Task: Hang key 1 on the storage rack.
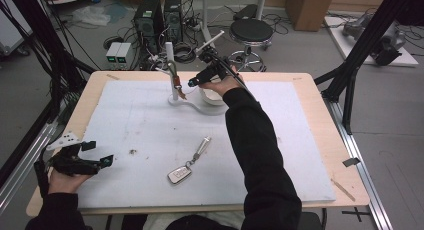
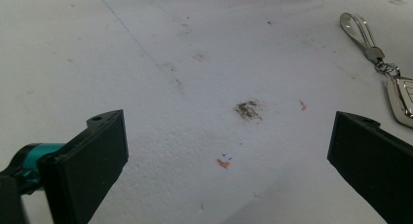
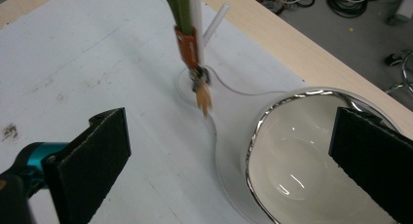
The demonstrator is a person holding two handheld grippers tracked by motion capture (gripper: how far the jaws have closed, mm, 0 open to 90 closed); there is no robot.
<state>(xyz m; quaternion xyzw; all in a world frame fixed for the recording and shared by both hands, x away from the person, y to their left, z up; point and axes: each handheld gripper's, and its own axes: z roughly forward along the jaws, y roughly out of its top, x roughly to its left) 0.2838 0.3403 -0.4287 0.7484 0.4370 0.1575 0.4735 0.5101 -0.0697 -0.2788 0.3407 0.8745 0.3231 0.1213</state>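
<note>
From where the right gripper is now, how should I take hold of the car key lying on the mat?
Grip the car key across the fob's two long edges, coming straight down from above. It lies flat on the white mat, so only its sides offer purchase. The metal strap and ring trail off toward the far right and would likely swing. The left gripper, jaws open, looks nearer than the right gripper.

Black sleeves; each black tool [image 1: 102,161] has flat rectangular pads and a teal fitting.
</note>
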